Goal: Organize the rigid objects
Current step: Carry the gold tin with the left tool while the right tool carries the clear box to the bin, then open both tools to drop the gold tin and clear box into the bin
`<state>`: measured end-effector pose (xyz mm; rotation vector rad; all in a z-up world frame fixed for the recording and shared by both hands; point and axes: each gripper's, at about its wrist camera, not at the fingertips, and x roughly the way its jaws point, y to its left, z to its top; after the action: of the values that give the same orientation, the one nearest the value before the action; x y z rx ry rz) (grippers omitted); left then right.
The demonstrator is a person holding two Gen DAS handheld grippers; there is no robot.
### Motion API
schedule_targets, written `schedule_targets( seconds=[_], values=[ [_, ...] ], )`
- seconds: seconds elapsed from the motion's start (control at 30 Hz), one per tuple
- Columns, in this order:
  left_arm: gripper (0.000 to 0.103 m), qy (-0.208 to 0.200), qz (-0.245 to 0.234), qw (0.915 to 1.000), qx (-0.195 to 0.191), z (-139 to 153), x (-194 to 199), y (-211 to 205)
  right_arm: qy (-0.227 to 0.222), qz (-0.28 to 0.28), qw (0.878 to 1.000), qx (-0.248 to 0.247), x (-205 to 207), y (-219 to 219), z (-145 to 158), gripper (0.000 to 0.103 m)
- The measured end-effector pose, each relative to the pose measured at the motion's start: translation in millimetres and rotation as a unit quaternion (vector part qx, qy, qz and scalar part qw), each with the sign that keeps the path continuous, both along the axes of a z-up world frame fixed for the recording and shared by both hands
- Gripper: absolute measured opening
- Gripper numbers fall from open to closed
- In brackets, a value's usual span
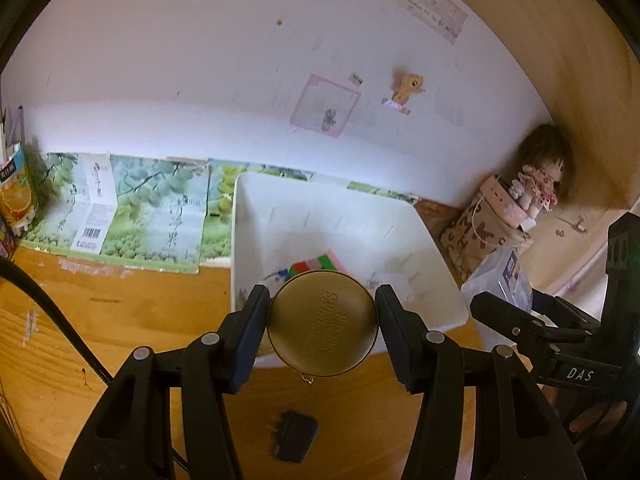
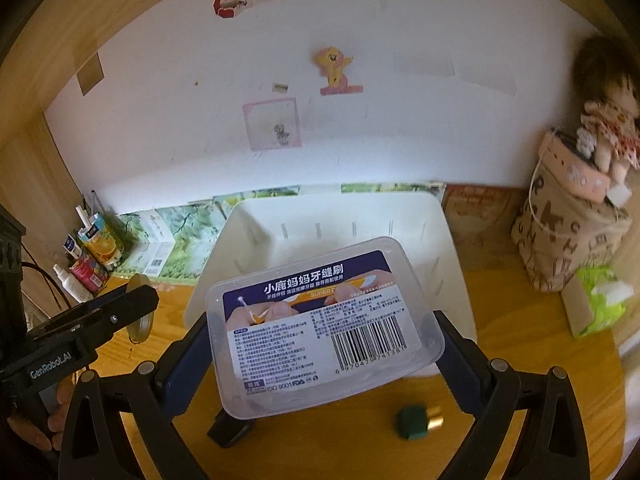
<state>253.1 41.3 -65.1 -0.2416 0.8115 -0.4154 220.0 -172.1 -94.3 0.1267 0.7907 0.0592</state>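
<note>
My left gripper (image 1: 322, 322) is shut on a round gold tin (image 1: 322, 324), held above the near edge of the white bin (image 1: 440, 260). A colourful cube (image 1: 316, 266) lies inside the bin. In the right wrist view my right gripper (image 2: 324, 354) is shut on a clear plastic box (image 2: 320, 332) with a blue label and barcode, held over the near rim of the same white bin (image 2: 452, 248). The left gripper (image 2: 120, 312) with the gold tin (image 2: 140, 312) shows at the left of that view. The right gripper (image 1: 560, 332) shows at the right of the left wrist view.
On the wooden desk lie a small black object (image 1: 295, 435) and a green and gold piece (image 2: 418, 421). A patterned bag with a doll (image 2: 576, 216) stands at the right, green packaging (image 2: 600, 300) beside it. Bottles and a juice carton (image 2: 96, 248) stand at the left. Printed cartons (image 1: 132, 208) lean on the wall.
</note>
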Motion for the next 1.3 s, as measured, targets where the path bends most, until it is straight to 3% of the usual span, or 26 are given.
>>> schedule_targets(
  seconds=[0.67, 1.0, 1.03, 1.13, 1.3],
  values=[
    [0.058, -0.072, 0.06, 0.9952, -0.025, 10, 45, -38, -0.087, 0.065, 0.994, -0.026, 59, -28, -3, 0.101],
    [0.059, -0.06, 0.084, 0.9941, -0.033, 2, 50, -41, -0.082, 0.069, 0.994, 0.007, 72, -46, -20, 0.101],
    [0.06, -0.055, 0.087, 0.9941, -0.033, 0, 50, -41, -0.079, 0.067, 0.995, 0.01, 73, -48, -22, 0.101],
    [0.076, -0.049, 0.099, 0.9934, -0.03, -3, 50, -40, -0.061, 0.064, 0.996, 0.015, 81, -51, -29, 0.101],
    [0.082, -0.046, 0.113, 0.9921, -0.026, -2, 40, -38, -0.055, 0.073, 0.996, 0.022, 82, -51, -31, 0.103]
  ],
)
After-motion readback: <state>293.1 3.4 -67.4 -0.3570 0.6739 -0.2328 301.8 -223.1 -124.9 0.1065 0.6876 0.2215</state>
